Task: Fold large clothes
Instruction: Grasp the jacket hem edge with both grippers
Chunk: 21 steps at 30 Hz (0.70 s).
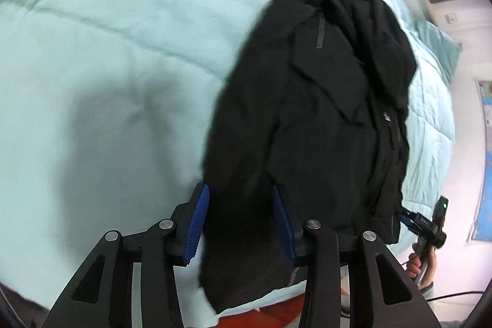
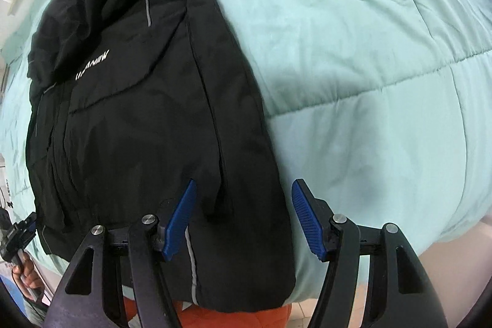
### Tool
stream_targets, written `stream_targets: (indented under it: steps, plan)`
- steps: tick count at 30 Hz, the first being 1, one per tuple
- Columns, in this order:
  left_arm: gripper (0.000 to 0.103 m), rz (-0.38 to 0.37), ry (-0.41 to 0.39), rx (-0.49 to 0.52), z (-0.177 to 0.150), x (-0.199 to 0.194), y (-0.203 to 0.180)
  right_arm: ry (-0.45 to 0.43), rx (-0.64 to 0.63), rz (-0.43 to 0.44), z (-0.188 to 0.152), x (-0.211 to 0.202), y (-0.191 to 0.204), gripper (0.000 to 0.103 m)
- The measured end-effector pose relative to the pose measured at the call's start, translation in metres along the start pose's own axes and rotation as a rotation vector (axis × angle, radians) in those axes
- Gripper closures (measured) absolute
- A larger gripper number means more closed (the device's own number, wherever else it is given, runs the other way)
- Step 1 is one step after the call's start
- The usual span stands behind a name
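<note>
Nearest in my left wrist view, the left gripper (image 1: pixel 241 223) has its blue-padded fingers (image 1: pixel 196 223) spread wide, nothing pinched between them; the hem of the black jacket (image 1: pixel 323 112) lies in the gap below, and I cannot tell whether either pad touches the cloth. My right gripper (image 2: pixel 243 219) is likewise spread apart, one blue pad (image 2: pixel 180 220) over the jacket's lower panel beside a grey reflective strip (image 2: pixel 192 263), the other pad over the bare comforter just off the jacket's edge. The jacket (image 2: pixel 147 112) lies lengthwise on the mint-green quilted comforter (image 2: pixel 369 66), hem toward me and hanging slightly over the bed's near edge, collar end far away. It is folded narrow, sides turned inward, with a white chest logo (image 2: pixel 92 65) visible from the right view. Under the hem, at the bed's edge, an orange-red surface (image 2: pixel 240 317) shows. At the outer side of each view I catch the opposite tool: in the left view the right gripper's body with a small green light (image 1: pixel 444 206) and the hand (image 1: pixel 421 266) on its handle, set at the jacket's bottom corner. Farther off, the comforter (image 1: pixel 123 36) spreads wrinkled to the left, a matching pillow (image 1: pixel 439 51) sits beyond the jacket, and a wall poster (image 1: pixel 489 159) hangs at far right, blurred.
</note>
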<state>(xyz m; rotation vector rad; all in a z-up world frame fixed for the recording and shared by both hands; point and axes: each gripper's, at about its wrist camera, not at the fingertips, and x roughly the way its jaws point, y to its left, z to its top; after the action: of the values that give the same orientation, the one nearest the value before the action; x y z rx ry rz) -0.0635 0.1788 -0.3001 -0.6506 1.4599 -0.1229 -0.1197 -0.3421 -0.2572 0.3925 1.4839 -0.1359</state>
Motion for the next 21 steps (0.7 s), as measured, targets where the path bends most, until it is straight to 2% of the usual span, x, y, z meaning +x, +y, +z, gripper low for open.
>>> stream_targets:
  steps: [3,6,8,10,12,15,18,20,21]
  plan:
    - [0.058,-0.052,0.045,-0.034,-0.005,0.004,0.011,0.008,-0.002,0.003,-0.010,0.000,-0.004,0.036]
    - [0.060,-0.103,0.031,-0.021,-0.009,0.007,0.007,0.021,0.005,0.012,-0.017,0.010,0.000,0.036]
    - [0.086,-0.164,0.005,0.004,-0.013,0.003,-0.005,0.030,0.011,0.027,-0.021,0.009,-0.004,0.036]
    - [0.086,-0.221,-0.026,0.059,-0.018,-0.007,-0.023,0.029,0.014,0.029,-0.019,0.005,-0.006,0.036]
    - [0.086,-0.241,-0.028,0.095,-0.020,-0.011,-0.038,0.028,0.022,0.050,-0.022,0.001,-0.012,0.036]
    - [0.079,-0.236,0.013,0.081,-0.012,0.003,-0.040,0.058,0.036,0.096,-0.025,0.003,-0.027,0.036]
    - [0.071,-0.211,0.066,-0.008,-0.007,0.022,-0.020,0.104,0.040,0.122,-0.033,0.014,-0.028,0.036]
    - [0.058,-0.203,0.080,-0.040,-0.012,0.026,-0.012,0.122,0.038,0.127,-0.042,0.015,-0.030,0.037]
    - [0.056,-0.201,0.086,-0.030,-0.015,0.026,-0.012,0.111,0.039,0.135,-0.046,0.010,-0.032,0.048]
